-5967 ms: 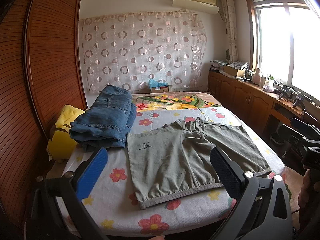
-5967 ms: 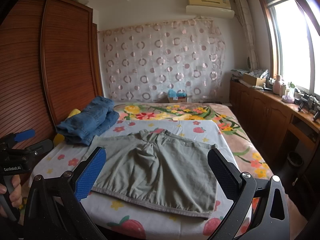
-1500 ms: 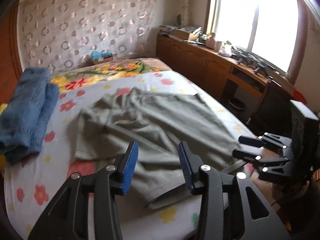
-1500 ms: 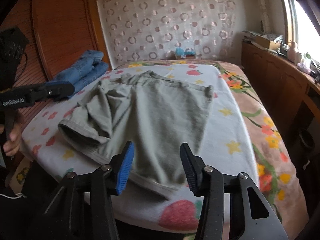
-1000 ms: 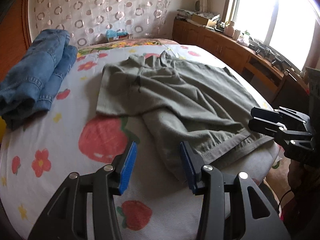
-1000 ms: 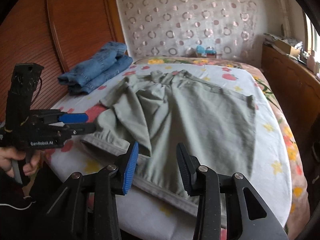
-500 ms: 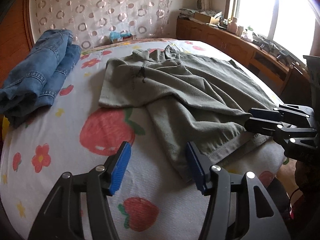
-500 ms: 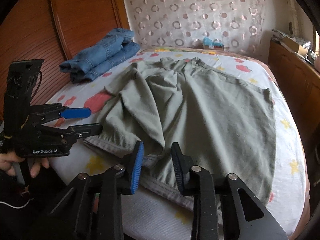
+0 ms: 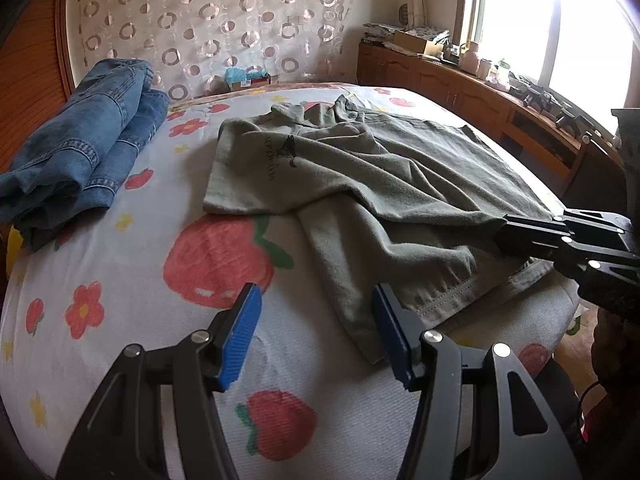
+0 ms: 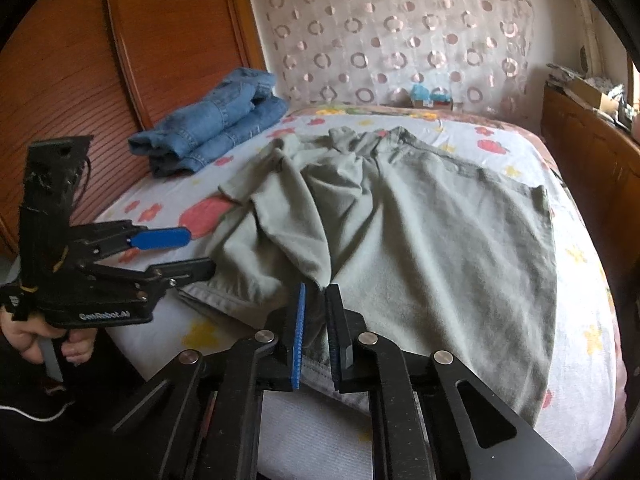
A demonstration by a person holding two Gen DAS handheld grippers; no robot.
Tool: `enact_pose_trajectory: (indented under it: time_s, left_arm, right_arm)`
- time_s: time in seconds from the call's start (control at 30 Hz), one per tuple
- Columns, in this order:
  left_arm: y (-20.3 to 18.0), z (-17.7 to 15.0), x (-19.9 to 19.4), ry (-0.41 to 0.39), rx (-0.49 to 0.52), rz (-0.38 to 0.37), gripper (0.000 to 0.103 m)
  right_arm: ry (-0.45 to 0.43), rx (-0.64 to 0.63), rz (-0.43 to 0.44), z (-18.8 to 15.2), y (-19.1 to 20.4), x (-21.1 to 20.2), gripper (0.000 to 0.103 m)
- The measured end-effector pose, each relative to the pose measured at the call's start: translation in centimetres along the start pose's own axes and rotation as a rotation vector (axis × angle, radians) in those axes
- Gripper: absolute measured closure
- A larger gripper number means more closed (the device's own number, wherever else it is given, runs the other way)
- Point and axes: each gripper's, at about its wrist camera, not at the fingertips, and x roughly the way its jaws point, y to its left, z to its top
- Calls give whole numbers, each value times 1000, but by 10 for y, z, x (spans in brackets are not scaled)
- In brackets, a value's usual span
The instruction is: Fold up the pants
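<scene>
Olive-green shorts spread on the floral bedsheet, one leg folded partway over the other. Right gripper just closing, clenched on the hem at the near edge. Left gripper released, hovering beside the hem corner. Folded jeans well apart, by the wooden wardrobe.

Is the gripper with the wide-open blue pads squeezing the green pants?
No, the left gripper stands open over the flowered bedsheet, with only the edge of the green pants beside one pad.
</scene>
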Motion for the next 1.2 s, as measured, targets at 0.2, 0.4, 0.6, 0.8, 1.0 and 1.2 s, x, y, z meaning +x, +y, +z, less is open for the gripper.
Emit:
enact_pose_trajectory:
  time_s: [0.2,0.4,0.6,0.8,1.0,1.2]
  left_arm:
    - [0,-1,-1,-7,-1,-1,46]
    - [-1,-2,-2,-12,2,2,46]
    - [-1,-2,-3,-17,2,2,46]
    - [-1,-1,-3,-5,-6,0,46]
    - [-3,5,-20,-49,-19,-24,46]
    - [-8,15,-35,-85,-21,-49,46]
  right_arm:
    - [-1,-23,-22,1,5,2,92]
    - [-7,-48,-16,3,14,4,84]
    - [14,-48,-19,4,15,12,84]
    - [36,8,-4,3,3,18,99]
    - [-85,32,-25,7,-5,-7,101]
    - [-185,23,-34,18,-7,-38,102]
